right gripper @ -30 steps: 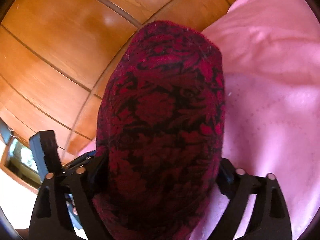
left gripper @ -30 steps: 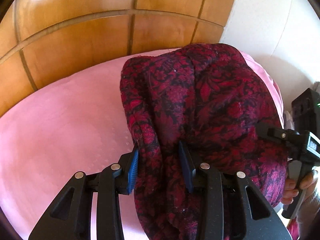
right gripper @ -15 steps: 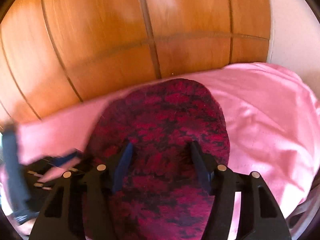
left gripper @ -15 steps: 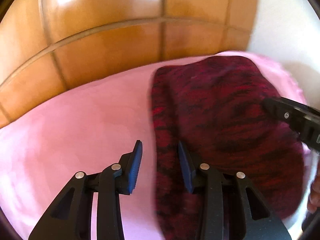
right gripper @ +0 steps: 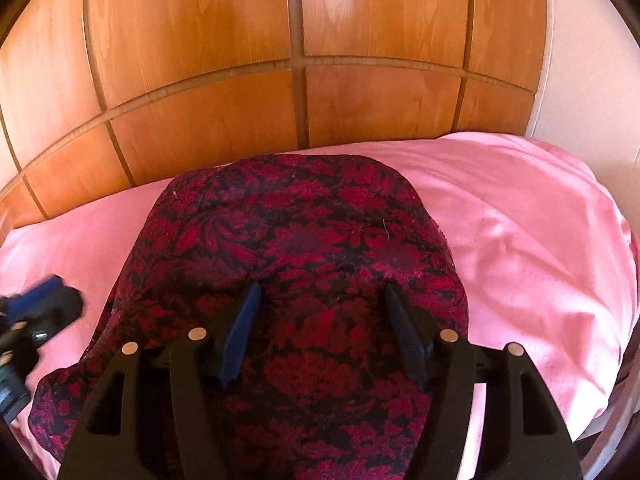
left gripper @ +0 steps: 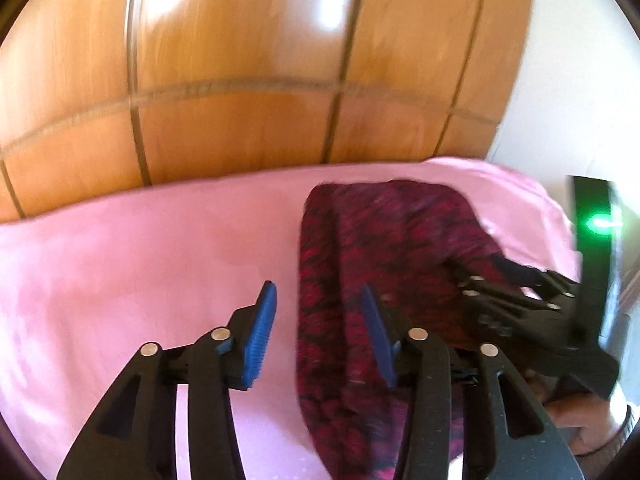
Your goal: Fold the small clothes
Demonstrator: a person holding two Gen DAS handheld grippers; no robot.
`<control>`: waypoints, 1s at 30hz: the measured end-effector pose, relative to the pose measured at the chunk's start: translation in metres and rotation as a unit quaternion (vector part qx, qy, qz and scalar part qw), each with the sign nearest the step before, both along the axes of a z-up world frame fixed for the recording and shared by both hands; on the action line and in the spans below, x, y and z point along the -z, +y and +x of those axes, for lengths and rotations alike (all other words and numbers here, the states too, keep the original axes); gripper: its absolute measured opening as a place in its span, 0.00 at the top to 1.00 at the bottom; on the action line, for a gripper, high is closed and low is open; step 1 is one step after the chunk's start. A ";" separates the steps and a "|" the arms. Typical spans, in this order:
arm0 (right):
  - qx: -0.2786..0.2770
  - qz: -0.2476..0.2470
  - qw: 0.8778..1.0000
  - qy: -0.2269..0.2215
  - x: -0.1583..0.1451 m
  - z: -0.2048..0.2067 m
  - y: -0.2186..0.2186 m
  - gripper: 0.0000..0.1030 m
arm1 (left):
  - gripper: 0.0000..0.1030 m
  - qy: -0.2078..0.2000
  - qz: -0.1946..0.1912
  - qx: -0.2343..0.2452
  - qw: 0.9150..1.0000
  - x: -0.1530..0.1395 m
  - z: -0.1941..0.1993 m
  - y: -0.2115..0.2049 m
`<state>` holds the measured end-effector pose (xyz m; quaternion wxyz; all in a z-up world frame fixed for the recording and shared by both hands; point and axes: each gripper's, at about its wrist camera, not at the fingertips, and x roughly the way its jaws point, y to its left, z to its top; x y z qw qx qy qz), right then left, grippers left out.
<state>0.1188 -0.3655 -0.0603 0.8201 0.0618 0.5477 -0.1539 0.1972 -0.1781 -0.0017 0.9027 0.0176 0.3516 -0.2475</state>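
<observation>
Garment: the red-and-black patterned cloth [right gripper: 296,248] lies flat on the pink sheet [right gripper: 520,248], against the wooden panel wall [right gripper: 280,32], looking folded into a compact block.
Change: a second ago I had it lifted, draped over both tools; now it rests on the bed and nothing hangs from me.
Left gripper [left gripper: 316,320]: jaws apart, just been opening; only the cloth's left edge strip lies beneath the gap, the blue pads [left gripper: 260,332] press nothing.
Right gripper [right gripper: 320,328]: jaws narrowed from their wide spread, standing apart above the cloth's near half; pads not biting fabric.
Other tool seen: my right gripper shows at the left view's right edge, over the cloth.
Meaning: I judge this fold laid down and released; next comes either 1 more fold or smoothing.
Risk: the near-left corner [right gripper: 60,408] trails loose.
</observation>
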 end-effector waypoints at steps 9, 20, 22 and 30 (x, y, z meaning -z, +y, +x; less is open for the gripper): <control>0.028 0.052 0.998 -0.034 -0.042 -0.030 -0.014 0.26 | 0.57 0.019 0.058 0.003 0.998 0.028 0.000 -0.018; 0.014 0.057 0.998 -0.021 -0.047 -0.079 0.014 0.28 | 0.57 0.021 0.051 -0.008 0.998 0.033 -0.001 -0.014; 0.011 0.040 0.999 -0.016 -0.039 -0.078 0.021 0.27 | 0.57 0.019 0.052 -0.010 0.998 0.034 0.000 -0.013; 0.012 0.015 1.000 -0.010 -0.032 -0.080 0.027 0.26 | 0.45 0.015 0.038 -0.026 0.999 0.031 -0.004 -0.005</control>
